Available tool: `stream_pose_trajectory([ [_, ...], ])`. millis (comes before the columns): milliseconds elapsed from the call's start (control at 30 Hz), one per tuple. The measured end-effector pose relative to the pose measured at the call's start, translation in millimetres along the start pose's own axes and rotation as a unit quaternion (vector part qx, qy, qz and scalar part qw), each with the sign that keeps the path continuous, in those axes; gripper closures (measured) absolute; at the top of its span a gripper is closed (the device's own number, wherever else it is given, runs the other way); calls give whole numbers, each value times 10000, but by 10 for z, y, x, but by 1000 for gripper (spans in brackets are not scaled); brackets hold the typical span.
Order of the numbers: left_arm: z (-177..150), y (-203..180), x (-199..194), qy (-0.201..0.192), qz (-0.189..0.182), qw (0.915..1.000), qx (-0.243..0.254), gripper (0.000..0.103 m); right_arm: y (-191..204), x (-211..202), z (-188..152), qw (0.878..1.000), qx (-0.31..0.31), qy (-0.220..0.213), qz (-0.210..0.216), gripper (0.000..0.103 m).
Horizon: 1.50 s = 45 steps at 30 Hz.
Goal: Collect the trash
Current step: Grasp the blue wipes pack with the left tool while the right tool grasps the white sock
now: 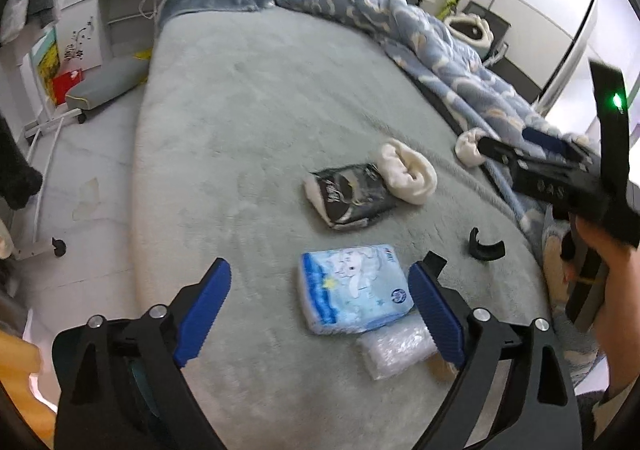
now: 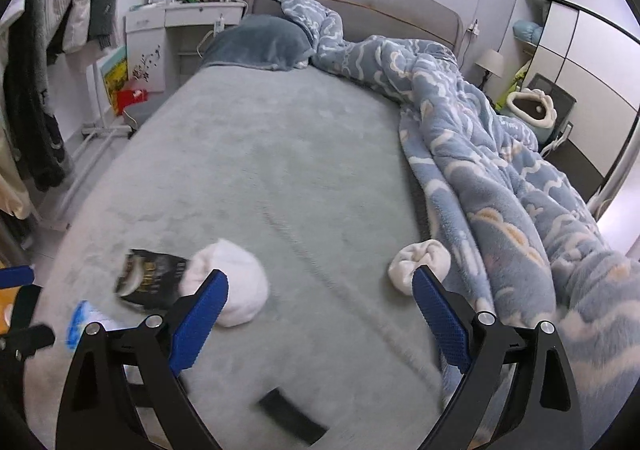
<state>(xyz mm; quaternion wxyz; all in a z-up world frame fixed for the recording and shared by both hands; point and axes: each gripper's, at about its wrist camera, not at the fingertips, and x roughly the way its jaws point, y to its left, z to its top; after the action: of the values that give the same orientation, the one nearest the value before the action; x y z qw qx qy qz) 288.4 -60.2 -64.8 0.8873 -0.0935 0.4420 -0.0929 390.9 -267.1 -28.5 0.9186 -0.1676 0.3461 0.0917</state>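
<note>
The left gripper (image 1: pixel 320 308) hangs spread wide and empty over the bed (image 1: pixel 260 110). A blue tissue pack (image 1: pixel 352 290) lies between its fingers, with a clear wrapper (image 1: pixel 396 350) just behind and a black wrapper (image 1: pixel 352 194) ahead. Best to lower straight down, centring one wrapper before squeezing. The right gripper (image 2: pixel 320 318) is likewise spread and empty.

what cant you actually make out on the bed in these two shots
- Left wrist view: the clear plastic wrap is partly hidden behind a finger of the left gripper; contents unreadable.
- Left wrist view: print on the black packet is blurred.
- Right wrist view: the blue tissue pack is blurred and partly behind the gripper frame.
- Right wrist view: the dark flat object is motion-smeared, unidentifiable.
</note>
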Motion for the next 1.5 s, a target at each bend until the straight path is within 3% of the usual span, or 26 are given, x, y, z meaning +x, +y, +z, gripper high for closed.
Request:
stream_pose_trajectory([
  [133, -6, -137, 212, 254, 210, 9992, 214, 9, -111, 174, 60, 9999, -75, 36, -120, 9],
  [533, 21, -239, 656, 760, 352, 9963, 181, 8, -501, 605, 65, 9983, -131, 258, -510, 7],
  [767, -9, -237, 667, 772, 371, 9962, 174, 9, -752, 861, 80, 9976, 125, 412, -539, 7],
  [900, 10, -213, 684, 780, 293, 9965, 85, 15, -825, 1134, -4, 9959, 340, 734, -417, 7],
  [1200, 39, -112, 629, 764, 56, 9970, -75, 28, -892, 1428, -92, 9922, 500, 1024, -507, 7],
  [1233, 44, -101, 624, 745, 25, 9972, -112, 28, -902, 1444, -96, 9920, 525, 1039, -486, 9],
  [1300, 67, -80, 604, 678, -28, 9976, -171, 28, -902, 1463, -88, 9917, 549, 1075, -443, 24],
  [1500, 149, 7, 444, 279, -109, 9993, -230, 29, -944, 1422, -89, 9918, 549, 1087, -397, 49],
])
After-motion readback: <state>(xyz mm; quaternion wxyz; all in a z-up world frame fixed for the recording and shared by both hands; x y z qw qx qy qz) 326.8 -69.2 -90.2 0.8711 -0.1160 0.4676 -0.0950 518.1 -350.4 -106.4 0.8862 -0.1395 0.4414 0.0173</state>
